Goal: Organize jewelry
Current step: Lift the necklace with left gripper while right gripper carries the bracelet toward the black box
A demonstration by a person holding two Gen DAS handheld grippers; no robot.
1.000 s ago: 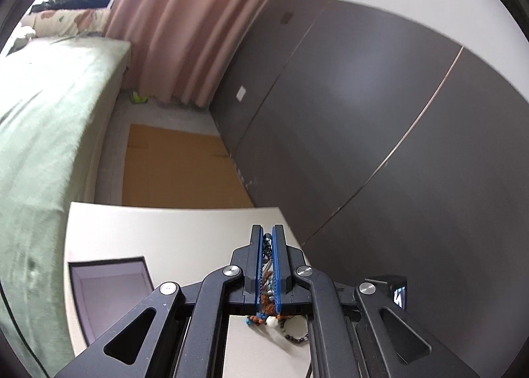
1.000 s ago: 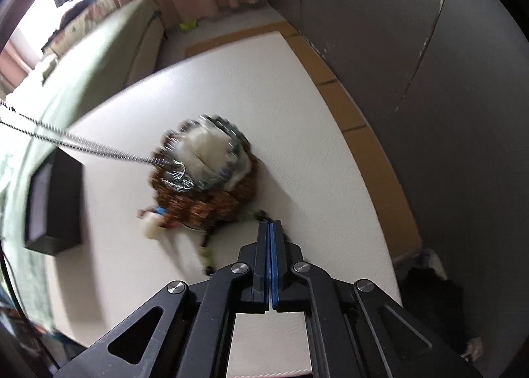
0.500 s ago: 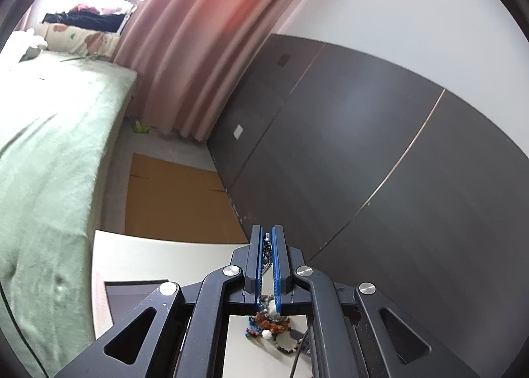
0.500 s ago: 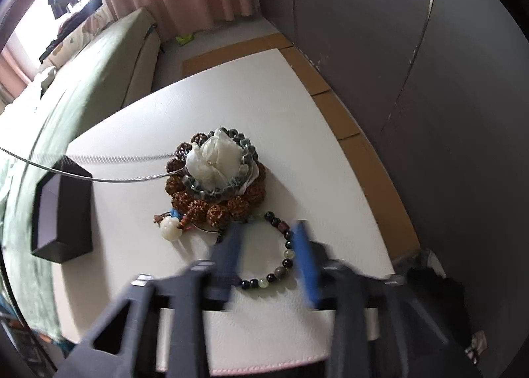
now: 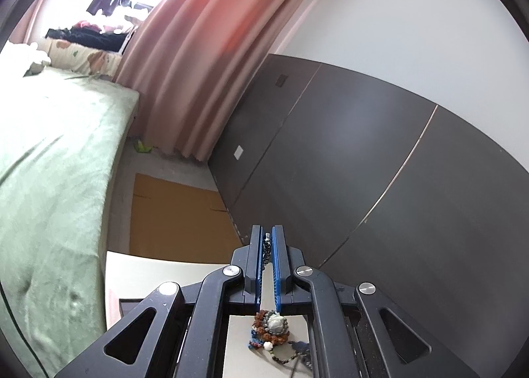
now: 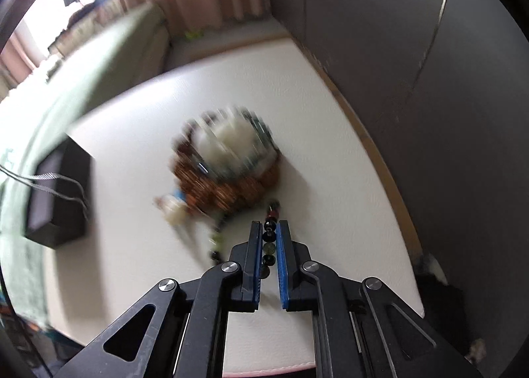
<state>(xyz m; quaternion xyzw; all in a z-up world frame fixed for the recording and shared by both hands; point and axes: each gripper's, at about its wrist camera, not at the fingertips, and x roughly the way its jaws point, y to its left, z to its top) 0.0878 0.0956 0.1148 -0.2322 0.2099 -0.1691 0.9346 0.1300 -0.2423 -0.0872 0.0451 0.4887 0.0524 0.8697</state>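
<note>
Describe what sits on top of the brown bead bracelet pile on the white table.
A white flower-like ornament ringed by grey-green beads lies on the brown bead bracelet. Motion blur hides finer detail, and whatever lies beneath the ornament is covered.

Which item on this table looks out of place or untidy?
The jewelry pile: bracelets heaped together around a white flower on the table, not in the dark box, with a chain trailing over the box.

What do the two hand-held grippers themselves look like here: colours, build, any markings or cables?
Both match: the left hand-held gripper and right hand-held gripper have matte black linkage arms with triangular cut-outs, round silver pivot screws, and two straight fingers faced with blue pads. No markings, cables or sleeves show on them.
</note>
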